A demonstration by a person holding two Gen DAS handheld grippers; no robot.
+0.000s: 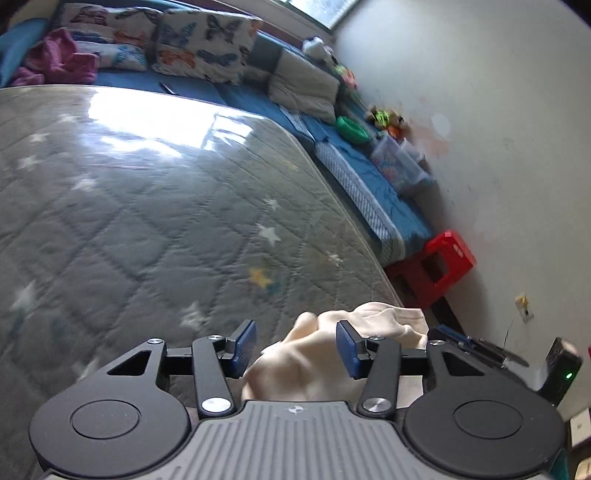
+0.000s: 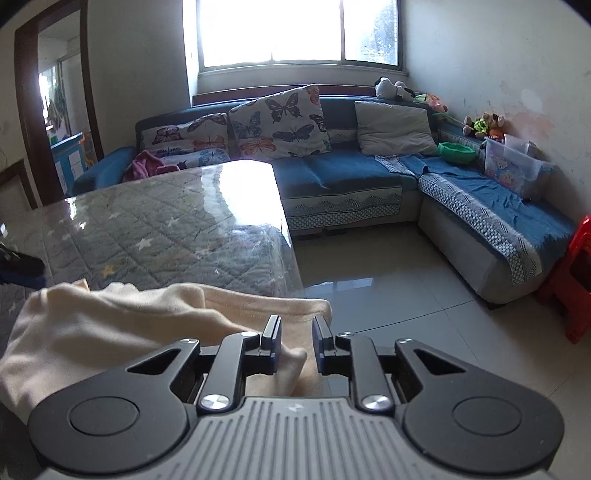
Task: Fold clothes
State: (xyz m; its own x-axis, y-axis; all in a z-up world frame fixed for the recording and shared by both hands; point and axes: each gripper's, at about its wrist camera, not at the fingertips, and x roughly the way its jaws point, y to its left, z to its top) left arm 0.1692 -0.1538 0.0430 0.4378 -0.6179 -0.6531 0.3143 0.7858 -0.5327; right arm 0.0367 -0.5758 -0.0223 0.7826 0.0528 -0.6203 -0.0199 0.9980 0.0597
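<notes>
Two grippers fill the bottom of both wrist views, each with a cream garment [image 1: 332, 354] bunched just ahead of it. Seen from the left wrist, the left gripper [image 1: 295, 349] has its blue-padded jaws spread wide and released, with the cloth heaped up in the gap between them but not pinched; it looks poised to close on a fold or hem. Seen from the right wrist, the right gripper [image 2: 296, 341] has its jaws set narrow with a strip of garment [image 2: 155, 314] edge lying in the gap; the pads seem apart from the cloth, so it is probably loose, though the low angle makes that hard to confirm. The garment sits crumpled at the near corner of a bench [image 1: 147, 206] covered in grey quilted cloth with stars under a glossy clear sheet, and part of it appears to hang over the edge toward the tiled floor [image 2: 388, 288]. It lies near the edge likely because that is within easy reach of both grippers. Folding has not visibly begun; the cloth first needs spreading flat. Beyond are a blue sofa [image 2: 332, 173] with butterfly cushions [image 2: 280, 122], a window [image 2: 295, 29] and a red stool [image 1: 439, 262].
</notes>
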